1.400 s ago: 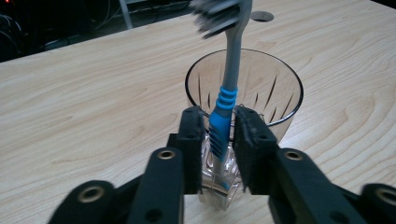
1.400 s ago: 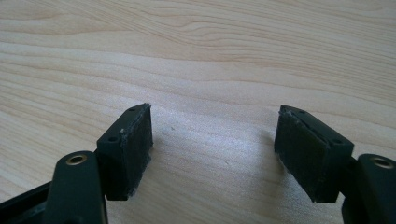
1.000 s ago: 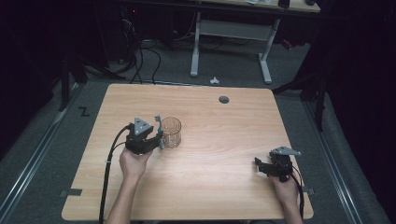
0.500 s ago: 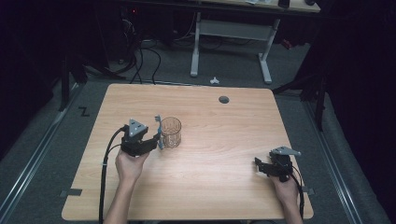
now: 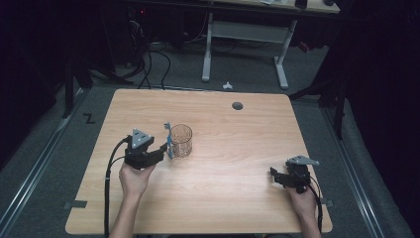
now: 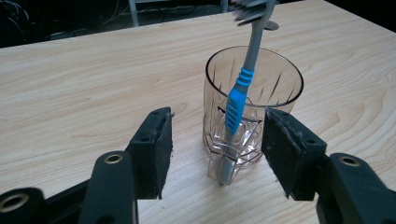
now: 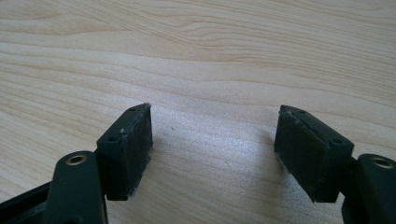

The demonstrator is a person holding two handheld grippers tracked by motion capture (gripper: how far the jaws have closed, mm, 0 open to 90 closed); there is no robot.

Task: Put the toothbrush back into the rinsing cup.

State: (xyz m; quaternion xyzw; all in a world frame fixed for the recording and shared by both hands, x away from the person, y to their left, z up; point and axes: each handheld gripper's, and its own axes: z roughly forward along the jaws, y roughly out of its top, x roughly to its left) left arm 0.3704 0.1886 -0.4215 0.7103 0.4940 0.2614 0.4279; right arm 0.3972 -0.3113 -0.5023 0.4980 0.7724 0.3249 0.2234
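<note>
A clear cut-glass tumbler point(image 5: 181, 140) point(image 6: 261, 93) stands on the wooden table point(image 5: 237, 148). A grey toothbrush with a blue grip point(image 5: 169, 135) point(image 6: 236, 105) stands nearly upright with its head up. It leans on the tumbler's near side, and its foot seems to rest on the table outside the glass. My left gripper point(image 5: 162, 148) point(image 6: 219, 154) is just short of it. Its jaws have just been opening and now stand wide on either side of brush and glass, the pads touching neither. My right gripper point(image 5: 275, 176) point(image 7: 212, 149) rests open at the front right over bare wood.
A round cable hole point(image 5: 237, 105) lies near the table's far edge. Behind the table stand a white desk frame point(image 5: 208, 49) and loose cables on the floor. The cable of the left gripper point(image 5: 108, 183) trails off the front edge.
The left gripper's jaws have spread apart and the hand has drawn back slightly from the tumbler, leaving the toothbrush leaning on the glass. The right gripper has stayed still.
</note>
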